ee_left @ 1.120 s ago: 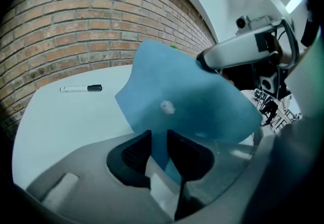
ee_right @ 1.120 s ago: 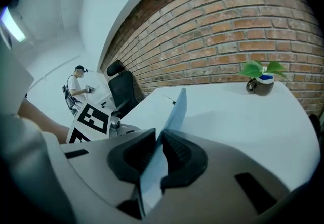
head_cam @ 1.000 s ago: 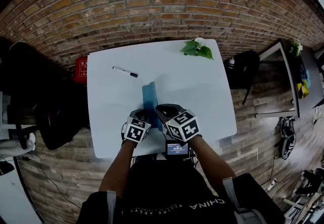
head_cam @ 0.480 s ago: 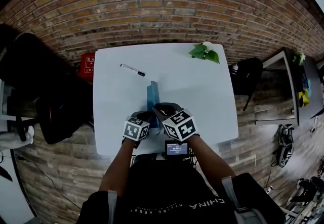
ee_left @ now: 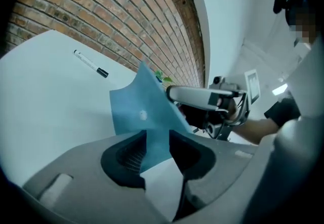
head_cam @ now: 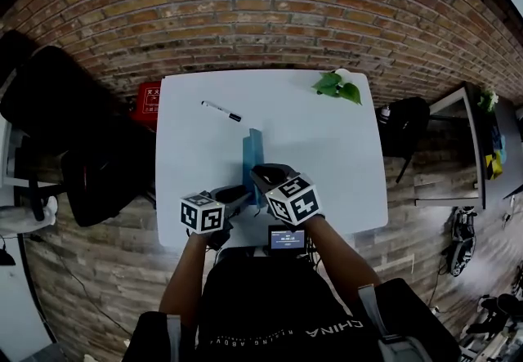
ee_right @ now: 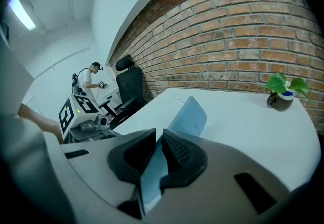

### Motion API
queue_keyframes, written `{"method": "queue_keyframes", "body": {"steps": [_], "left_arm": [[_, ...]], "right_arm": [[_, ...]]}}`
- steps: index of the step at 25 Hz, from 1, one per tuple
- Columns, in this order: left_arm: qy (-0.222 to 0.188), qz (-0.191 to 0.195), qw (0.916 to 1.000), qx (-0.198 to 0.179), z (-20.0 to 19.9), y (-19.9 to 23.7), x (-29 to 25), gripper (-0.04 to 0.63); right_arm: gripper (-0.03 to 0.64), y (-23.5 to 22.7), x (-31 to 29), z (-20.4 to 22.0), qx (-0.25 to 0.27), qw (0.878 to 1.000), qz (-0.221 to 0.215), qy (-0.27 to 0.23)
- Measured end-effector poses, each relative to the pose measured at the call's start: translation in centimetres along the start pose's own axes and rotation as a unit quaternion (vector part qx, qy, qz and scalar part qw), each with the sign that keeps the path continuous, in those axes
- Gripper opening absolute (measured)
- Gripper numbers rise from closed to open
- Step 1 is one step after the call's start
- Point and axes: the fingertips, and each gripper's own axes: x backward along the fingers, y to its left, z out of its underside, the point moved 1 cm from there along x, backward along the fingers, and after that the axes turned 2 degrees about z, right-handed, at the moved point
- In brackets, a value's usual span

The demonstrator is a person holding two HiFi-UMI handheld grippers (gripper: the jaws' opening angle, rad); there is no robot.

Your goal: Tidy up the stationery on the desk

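Note:
A blue pouch (head_cam: 252,152) stands on edge on the white desk (head_cam: 327,148), held up at its near end by both grippers. My right gripper (head_cam: 263,181) is shut on its near edge, and the blue material (ee_right: 190,114) runs out from between the jaws (ee_right: 158,147). My left gripper (head_cam: 237,195) is at the pouch's left side, with a blue flap (ee_left: 142,112) filling the gap between its jaws (ee_left: 158,139). A black-capped white pen (head_cam: 222,112) lies alone at the far left of the desk (ee_left: 90,63).
A small potted plant (head_cam: 337,84) sits at the desk's far right corner (ee_right: 282,91). A black chair (head_cam: 73,131) and a red box (head_cam: 148,97) are left of the desk, against the brick wall. A small lit screen (head_cam: 286,239) sits at the near edge.
My left gripper has drawn back to the left and toward me, away from the right one. The pouch stays upright in the right gripper.

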Motion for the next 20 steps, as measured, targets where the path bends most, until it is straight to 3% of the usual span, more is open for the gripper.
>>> {"method": "queue_keyframes", "body": {"steps": [7, 20], "left_arm": [[-0.025, 0.079, 0.9963, 0.020, -1.9, -3.0, 1.4, 0.138], [0.043, 0.037, 0.9984, 0.008, -1.1, -3.1, -1.6, 0.155]], "right_arm": [[0.048, 0.1, -0.3, -0.1, 0.004, 1.000, -0.005, 0.000], [0.044, 0.8, -0.7, 0.0, 0.008, 1.000, -0.017, 0.003]]}}
